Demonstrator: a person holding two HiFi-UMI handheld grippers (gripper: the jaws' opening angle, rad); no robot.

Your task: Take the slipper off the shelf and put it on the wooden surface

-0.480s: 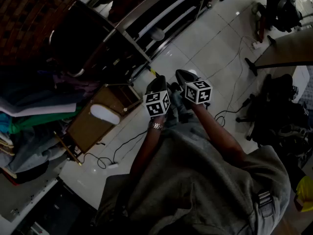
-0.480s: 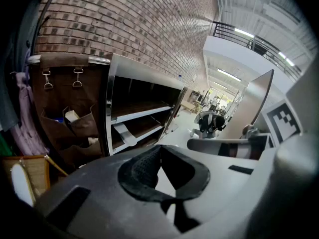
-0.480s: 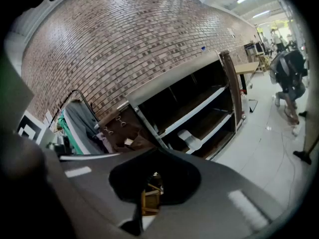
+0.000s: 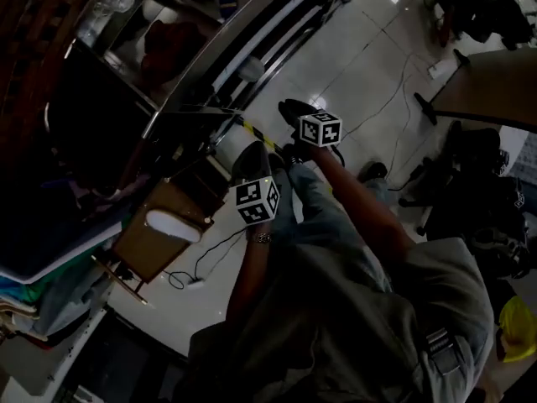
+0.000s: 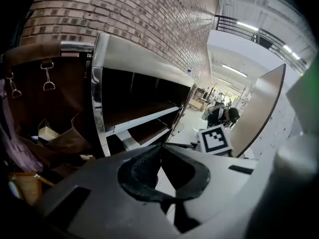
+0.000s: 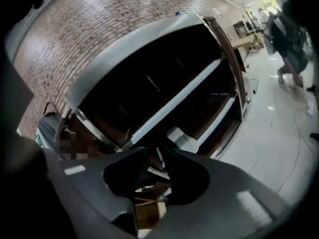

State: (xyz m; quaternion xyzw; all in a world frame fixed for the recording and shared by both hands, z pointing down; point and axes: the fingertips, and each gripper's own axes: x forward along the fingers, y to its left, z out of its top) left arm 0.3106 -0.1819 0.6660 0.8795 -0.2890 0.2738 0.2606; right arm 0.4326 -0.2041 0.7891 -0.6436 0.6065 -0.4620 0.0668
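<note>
A pale, rounded white slipper [image 6: 182, 139] sits on the shelf [image 6: 222, 116] of the dark rack, at 1 o'clock from the right gripper [image 6: 159, 152], whose jaws stand a narrow slit apart on nothing. Its long axis runs 10 to 4 o'clock; I cannot tell which end is the toe. A second slipper [image 4: 174, 225] lies similarly slanted on the wooden surface [image 4: 143, 250]. The left gripper [image 5: 159, 147] has its jaw tips together, empty.
</note>
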